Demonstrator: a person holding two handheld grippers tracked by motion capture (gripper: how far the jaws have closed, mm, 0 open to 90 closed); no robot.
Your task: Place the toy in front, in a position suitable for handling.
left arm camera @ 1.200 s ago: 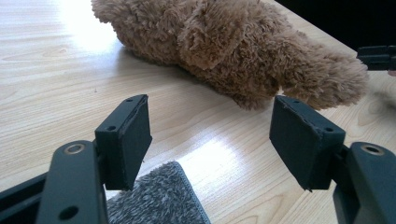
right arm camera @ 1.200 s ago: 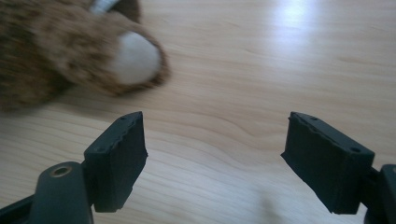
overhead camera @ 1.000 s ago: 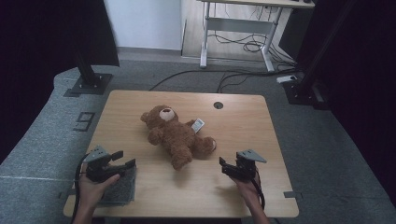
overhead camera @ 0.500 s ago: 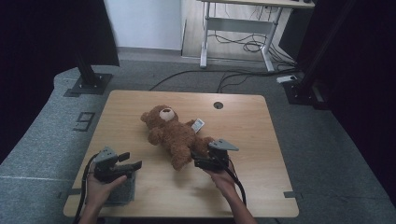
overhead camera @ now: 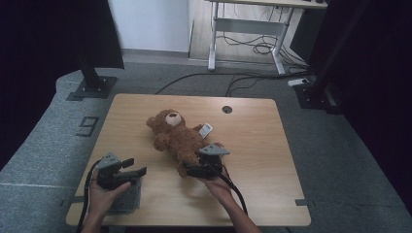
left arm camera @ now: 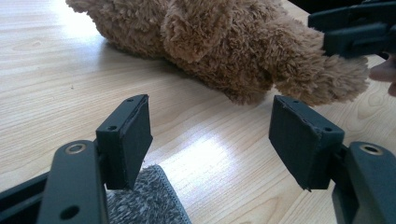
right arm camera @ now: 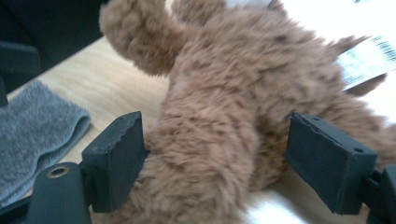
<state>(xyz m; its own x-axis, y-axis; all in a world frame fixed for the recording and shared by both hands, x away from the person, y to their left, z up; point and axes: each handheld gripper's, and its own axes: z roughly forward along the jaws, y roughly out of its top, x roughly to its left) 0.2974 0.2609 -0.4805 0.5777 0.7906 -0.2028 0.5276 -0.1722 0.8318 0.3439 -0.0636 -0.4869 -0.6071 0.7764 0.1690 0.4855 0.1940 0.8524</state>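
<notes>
On wood table, fuzzy brown teddy bear (overhead camera: pixel 179 138) leg btwn right gripper (right arm camera: pixel 217 163) jaws, apart.

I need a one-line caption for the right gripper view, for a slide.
Open right gripper straddling a brown teddy bear's leg, grey cloth alongside.

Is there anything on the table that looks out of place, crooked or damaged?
Nothing looks damaged or spilled. The teddy bear lies on its back, slanted across the wooden table, with its white tag sticking out beside it. A grey cloth lies flat near the front left edge. Neither seems odd.
</notes>
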